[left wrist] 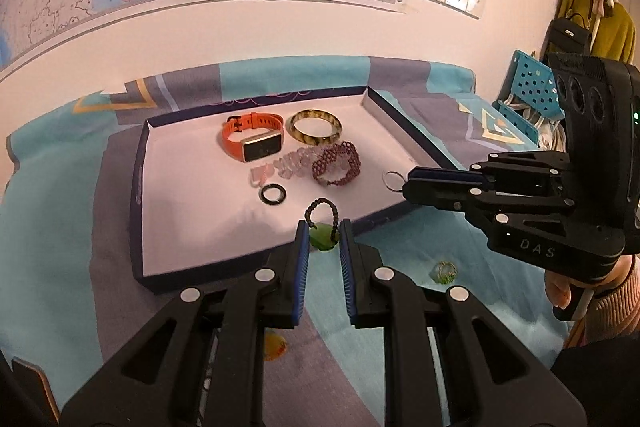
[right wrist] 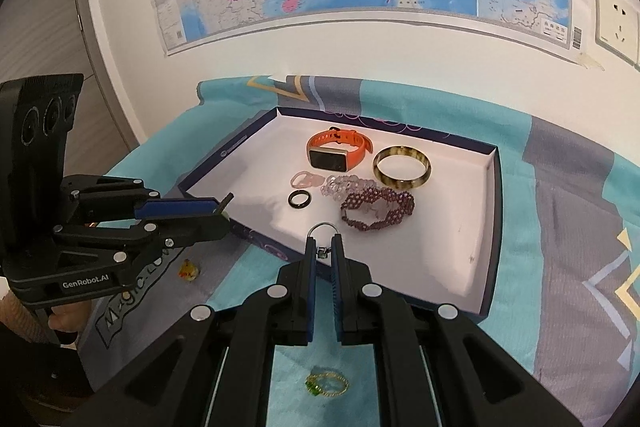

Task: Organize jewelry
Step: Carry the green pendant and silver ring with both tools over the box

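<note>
My left gripper (left wrist: 325, 231) is shut on a green pendant (left wrist: 325, 242) with a dark beaded loop (left wrist: 320, 205), held just above the near rim of the tray. The right gripper (right wrist: 323, 245) is shut on a thin silver ring (right wrist: 325, 225) over the tray's near edge; in the left wrist view that ring (left wrist: 391, 180) pokes out of its tip. The white tray (left wrist: 192, 219) (right wrist: 440, 247) with a dark blue rim holds an orange watch (left wrist: 252, 143) (right wrist: 334, 151), an amber bangle (left wrist: 315, 126) (right wrist: 402, 167), a purple beaded bracelet (right wrist: 376, 209), a pale pink bracelet (left wrist: 286, 165) and a black ring (left wrist: 273, 194) (right wrist: 299, 199).
The tray lies on a teal and grey bedspread (left wrist: 60, 247). A gold ring with a green stone (right wrist: 326, 385) (left wrist: 443, 271) and a small orange-yellow piece (right wrist: 188, 270) (left wrist: 274, 345) lie on the cloth outside the tray. A wall with a map rises behind; blue crates (left wrist: 528, 83) stand right.
</note>
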`<state>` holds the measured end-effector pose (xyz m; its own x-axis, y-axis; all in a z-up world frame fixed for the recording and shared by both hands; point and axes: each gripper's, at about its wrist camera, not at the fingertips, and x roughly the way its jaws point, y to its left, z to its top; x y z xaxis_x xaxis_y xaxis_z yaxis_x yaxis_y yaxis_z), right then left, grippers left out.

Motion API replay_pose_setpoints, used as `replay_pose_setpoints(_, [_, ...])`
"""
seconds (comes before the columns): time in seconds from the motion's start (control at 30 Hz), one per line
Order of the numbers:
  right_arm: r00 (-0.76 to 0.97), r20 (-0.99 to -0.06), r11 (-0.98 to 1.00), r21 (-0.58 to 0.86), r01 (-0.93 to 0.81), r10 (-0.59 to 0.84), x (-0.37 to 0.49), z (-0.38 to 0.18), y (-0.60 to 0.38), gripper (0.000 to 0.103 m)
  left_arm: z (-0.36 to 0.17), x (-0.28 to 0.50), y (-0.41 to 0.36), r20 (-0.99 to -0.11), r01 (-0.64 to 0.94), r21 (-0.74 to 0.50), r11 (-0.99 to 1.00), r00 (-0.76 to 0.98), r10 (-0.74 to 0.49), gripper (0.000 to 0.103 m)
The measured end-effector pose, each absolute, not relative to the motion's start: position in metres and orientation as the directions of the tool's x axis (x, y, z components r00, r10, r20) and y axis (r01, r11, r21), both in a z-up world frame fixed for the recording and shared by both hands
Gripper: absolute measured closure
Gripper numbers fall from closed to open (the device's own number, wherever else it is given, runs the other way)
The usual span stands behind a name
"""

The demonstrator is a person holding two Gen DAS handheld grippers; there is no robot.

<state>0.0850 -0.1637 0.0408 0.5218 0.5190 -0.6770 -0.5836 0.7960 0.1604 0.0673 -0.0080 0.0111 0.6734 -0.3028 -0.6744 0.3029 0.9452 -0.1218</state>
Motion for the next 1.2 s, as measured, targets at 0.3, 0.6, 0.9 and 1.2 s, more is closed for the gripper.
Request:
replay_pose_setpoints(0.3, [0.515,-0.688,0.799,0.159,-0.580,0.511,0.098,0.037,-0.159,0.097,0.009,0.085,-0.006,-0.681,0.285,-0.116,0.952,0.675,-0.285,0.087])
replay_pose_setpoints(0.6, [0.504,-0.701,0.801,0.162,-0.576,0.504,0.109,0.030,-0.155,0.097,0.002,0.100,-0.009,-0.693,0.281,-0.106,0.954,0.666,-0.274,0.087])
replay_pose_setpoints(0.9, [0.489,-0.715,0.801,0.166,-0.575,0.499,0.119,0.023,-0.149,0.097,-0.010,0.113,-0.012,-0.719,0.268,-0.107,0.958,0.645,-0.260,0.087])
replay_pose_setpoints(1.2, [0.478,-0.728,0.804,0.167,-0.571,0.491,0.126,0.016,-0.146,0.097,-0.018,0.120,-0.013,-0.736,0.264,-0.117,0.957,0.624,-0.262,0.087])
